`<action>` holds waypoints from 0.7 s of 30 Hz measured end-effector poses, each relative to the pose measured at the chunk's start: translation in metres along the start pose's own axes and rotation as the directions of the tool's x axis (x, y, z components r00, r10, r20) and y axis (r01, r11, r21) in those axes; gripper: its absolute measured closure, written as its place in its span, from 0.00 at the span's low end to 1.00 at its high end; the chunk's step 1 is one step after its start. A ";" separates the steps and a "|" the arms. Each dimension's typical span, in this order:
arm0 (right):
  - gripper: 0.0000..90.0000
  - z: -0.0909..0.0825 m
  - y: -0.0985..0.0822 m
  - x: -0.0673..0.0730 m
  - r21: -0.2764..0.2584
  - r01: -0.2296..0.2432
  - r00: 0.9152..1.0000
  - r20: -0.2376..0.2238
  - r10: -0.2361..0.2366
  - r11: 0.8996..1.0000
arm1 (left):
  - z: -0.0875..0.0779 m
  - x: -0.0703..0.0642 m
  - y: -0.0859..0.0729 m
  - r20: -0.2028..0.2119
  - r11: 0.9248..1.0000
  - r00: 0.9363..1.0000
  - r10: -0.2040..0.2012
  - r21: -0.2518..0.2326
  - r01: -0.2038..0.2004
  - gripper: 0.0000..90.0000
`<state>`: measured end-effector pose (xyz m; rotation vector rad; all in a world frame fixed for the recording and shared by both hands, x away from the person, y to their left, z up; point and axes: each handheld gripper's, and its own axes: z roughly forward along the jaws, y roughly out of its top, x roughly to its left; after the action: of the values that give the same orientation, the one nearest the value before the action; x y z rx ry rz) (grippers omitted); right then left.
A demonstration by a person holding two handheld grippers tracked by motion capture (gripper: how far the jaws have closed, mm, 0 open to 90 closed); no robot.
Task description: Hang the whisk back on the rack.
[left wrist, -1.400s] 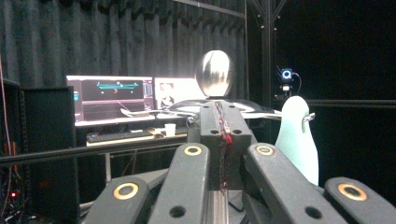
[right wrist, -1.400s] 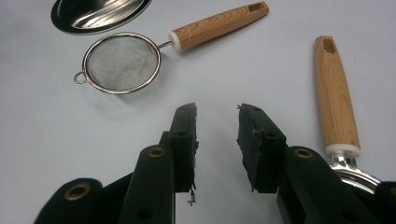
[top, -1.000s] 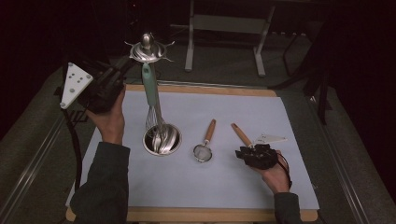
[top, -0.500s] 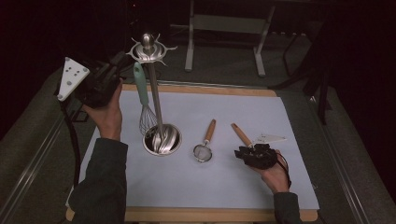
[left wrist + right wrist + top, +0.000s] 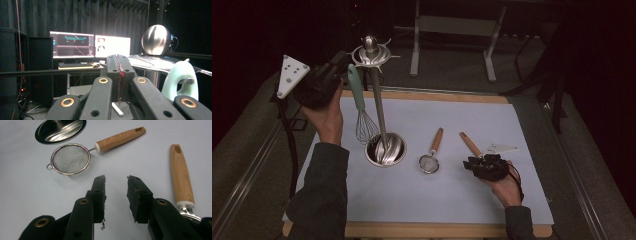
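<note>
My left claw (image 5: pixel 343 67) is up beside the top of the steel stand (image 5: pixel 377 107), its jaws pressed together with nothing between them. The whisk (image 5: pixel 361 107) now hangs from a hook on the stand by the loop of its mint handle — I'd call that one done. My right claw (image 5: pixel 116 192) rests low on the mat (image 5: pixel 452 200), jaws partly apart and empty. The small strainer (image 5: pixel 70 158) and the wooden-handled tool (image 5: pixel 181 177) beside my right claw lie flat on the mat — both, I judge, yet to be hung.
</note>
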<state>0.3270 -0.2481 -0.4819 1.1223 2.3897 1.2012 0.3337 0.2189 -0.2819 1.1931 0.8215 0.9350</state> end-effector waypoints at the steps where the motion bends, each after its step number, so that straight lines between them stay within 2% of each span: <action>1: 0.74 0.000 0.000 0.000 0.000 -0.002 1.000 -0.001 0.002 1.000 | 0.000 0.000 0.000 0.000 1.000 1.000 0.001 0.001 -0.001 1.00; 7: 0.73 0.000 0.000 0.000 0.002 -0.002 1.000 -0.004 0.002 1.000 | -0.004 0.001 0.000 0.017 1.000 1.000 0.006 0.008 -0.006 1.00; 21: 0.73 0.002 -0.002 -0.002 0.011 -0.006 1.000 0.001 0.006 1.000 | -0.008 0.005 -0.003 0.010 0.999 1.000 0.021 0.037 -0.021 1.00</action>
<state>0.3279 -0.2490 -0.4846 1.1344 2.3970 1.1904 0.3294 0.2261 -0.2869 1.2389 0.8233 0.9343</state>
